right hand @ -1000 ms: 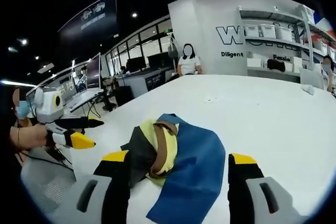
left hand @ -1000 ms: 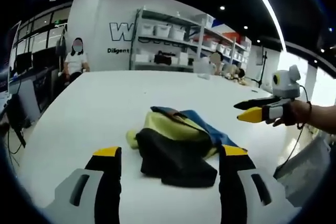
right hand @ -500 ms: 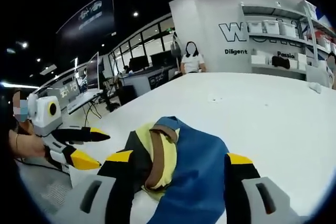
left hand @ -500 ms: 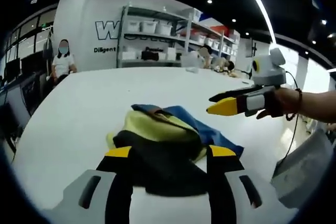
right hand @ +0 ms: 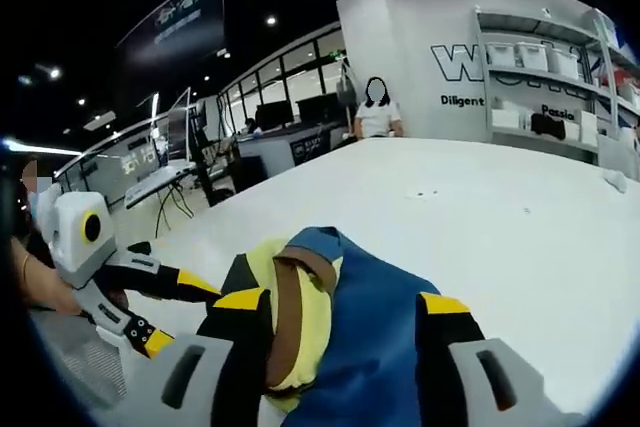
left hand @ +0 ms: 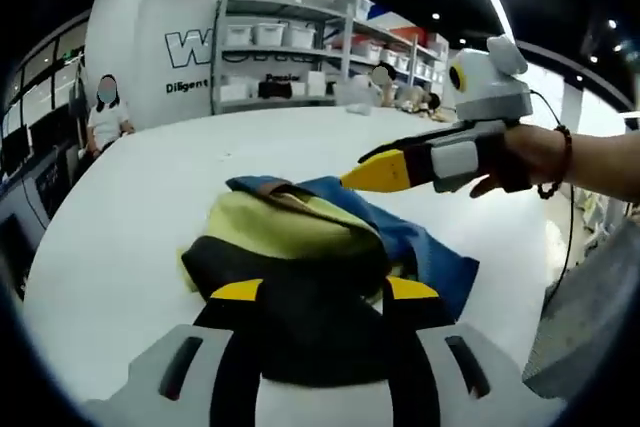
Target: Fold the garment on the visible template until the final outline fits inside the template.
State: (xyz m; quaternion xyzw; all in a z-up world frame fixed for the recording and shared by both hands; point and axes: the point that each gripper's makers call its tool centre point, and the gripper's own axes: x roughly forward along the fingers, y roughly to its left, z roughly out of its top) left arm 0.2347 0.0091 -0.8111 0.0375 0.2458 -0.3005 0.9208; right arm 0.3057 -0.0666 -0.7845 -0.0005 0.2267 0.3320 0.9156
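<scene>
The white worktop (left hand: pixel 120 227) carries no template outline that you can make out. The garment (left hand: pixel 300 247) lies on it in a crumpled heap of black, yellow and blue, so the folding looks barely begun. Your left gripper (left hand: pixel 325 292) and right gripper (right hand: pixel 340 302) both have jaws spread wide around the heap, gripping nothing yet.

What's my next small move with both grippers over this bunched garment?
Probably lower both and close on opposite edges, then pull apart to spread it. The garment lies crumpled in a heap on the white table. The left gripper straddles its black part with jaws open; the right gripper straddles the blue part, also open.
</scene>
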